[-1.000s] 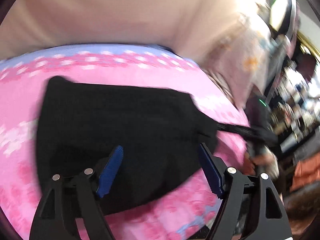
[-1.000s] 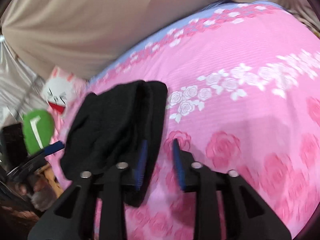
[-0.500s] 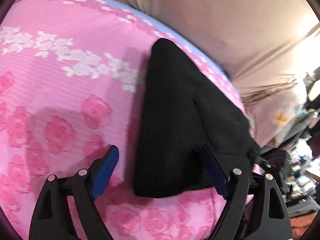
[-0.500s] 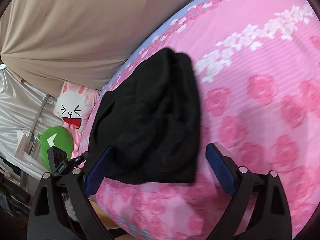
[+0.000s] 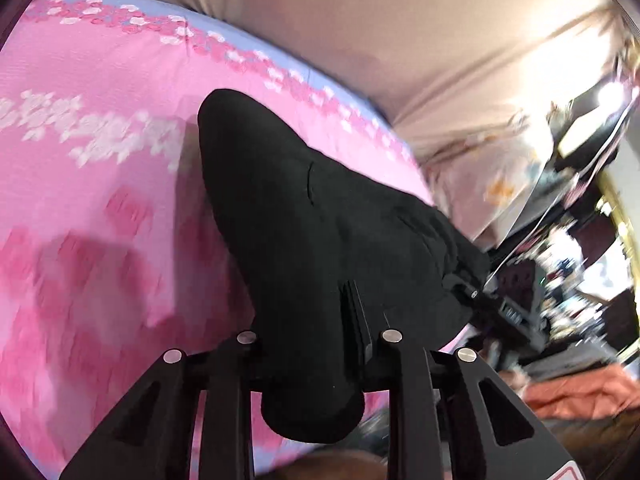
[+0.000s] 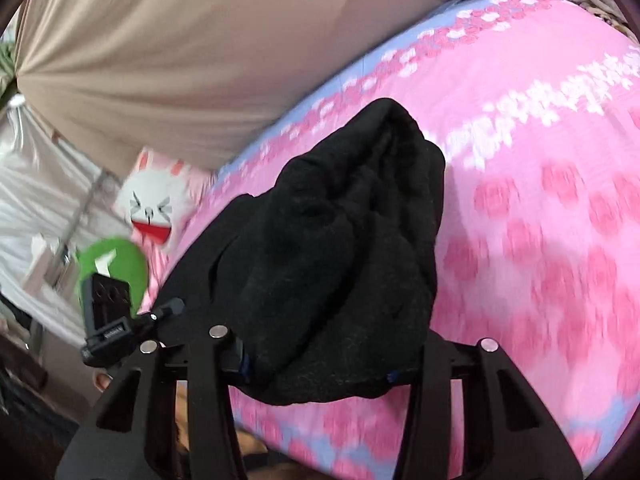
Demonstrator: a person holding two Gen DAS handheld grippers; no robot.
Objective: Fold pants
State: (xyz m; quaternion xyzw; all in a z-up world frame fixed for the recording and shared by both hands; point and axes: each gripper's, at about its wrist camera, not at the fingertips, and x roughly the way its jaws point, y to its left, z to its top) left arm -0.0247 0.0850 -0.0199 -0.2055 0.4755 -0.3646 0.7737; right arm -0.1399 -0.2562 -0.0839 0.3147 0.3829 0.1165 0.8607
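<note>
The jaws of both grippers have just been closing and now clamp the black pants [image 5: 304, 240]: left gripper [image 5: 316, 344] and right gripper [image 6: 320, 364] each pinch its near edge on the pink bed [image 6: 560, 220].

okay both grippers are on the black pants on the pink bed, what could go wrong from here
1. The left gripper has just closed on a thick bunch of the pants; it may hold only some layers, so the fold could fall open when lifted.
2. The right gripper has just been closing around a wide, rumpled wad, so creases may get folded in.
3. The pants lie near the bed's edge, by the rabbit pillow; a loose end could slide off.
</note>
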